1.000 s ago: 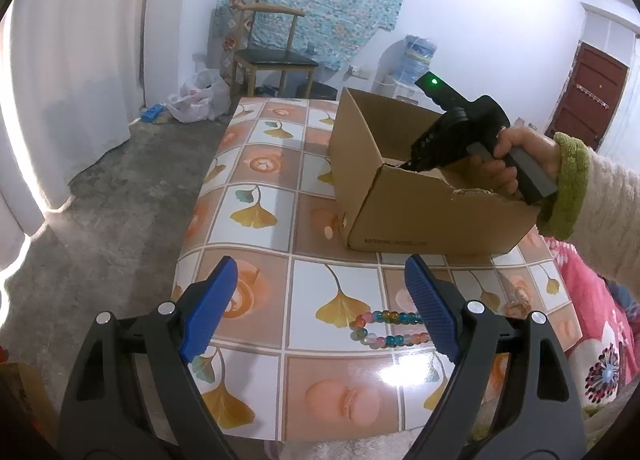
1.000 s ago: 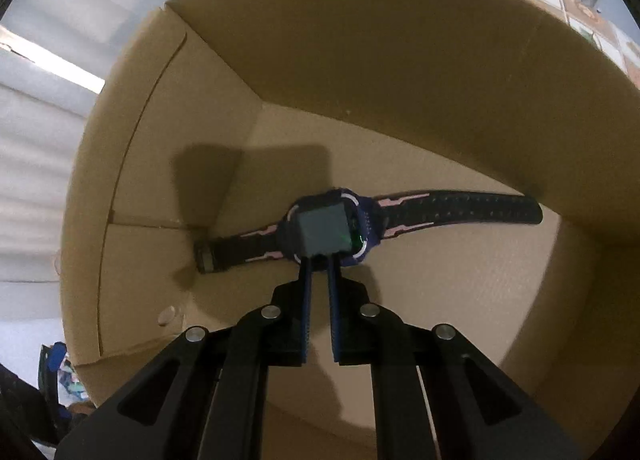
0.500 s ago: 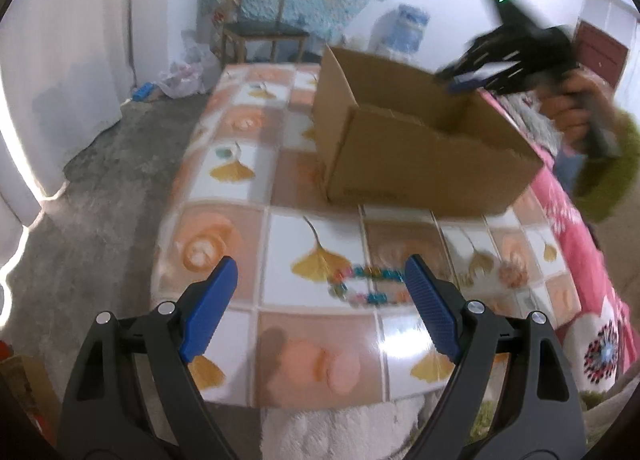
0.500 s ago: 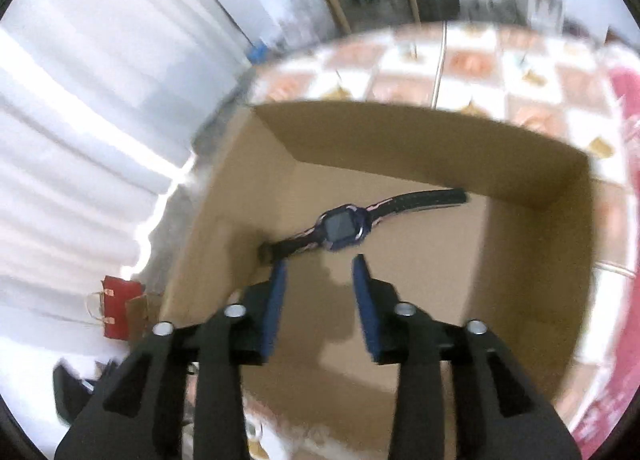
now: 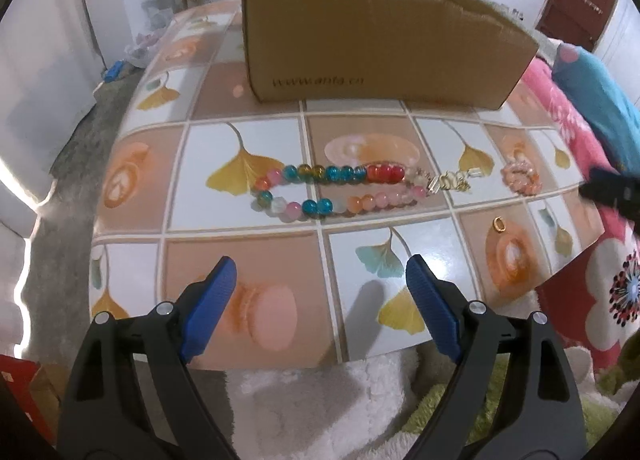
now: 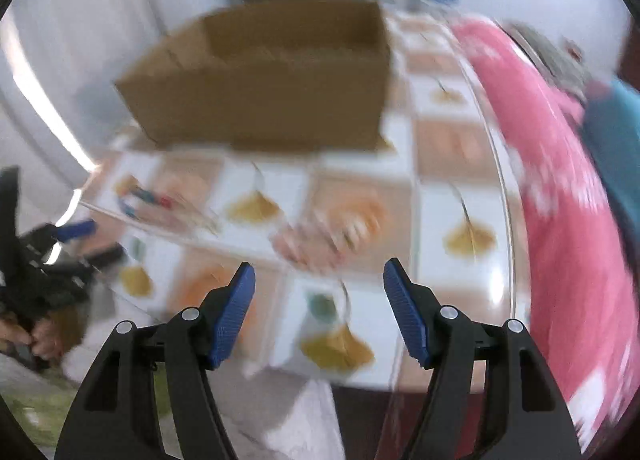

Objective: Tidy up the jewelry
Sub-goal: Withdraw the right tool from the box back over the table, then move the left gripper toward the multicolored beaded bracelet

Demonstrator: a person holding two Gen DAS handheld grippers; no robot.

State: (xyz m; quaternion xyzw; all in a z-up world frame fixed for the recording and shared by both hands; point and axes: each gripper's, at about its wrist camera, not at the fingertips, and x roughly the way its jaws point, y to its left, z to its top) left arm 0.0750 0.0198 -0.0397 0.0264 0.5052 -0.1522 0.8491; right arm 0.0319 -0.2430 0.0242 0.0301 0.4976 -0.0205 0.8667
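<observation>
A multicoloured bead necklace lies on the tiled table, in front of the open cardboard box. A pink bead bracelet and a small gold ring lie to its right. My left gripper is open and empty, just short of the necklace. My right gripper is open and empty above the table's near edge; its view is blurred. The box and a blurred pink bracelet show there. The left gripper also shows in the right wrist view.
A pink floral blanket and a blue cushion lie at the right of the table. White and green fluffy fabric sits below the near edge. A grey floor is at the left.
My right gripper opened, let go of the watch in the box, and pulled out toward the table's near edge. My left gripper moved closer to the necklace.
</observation>
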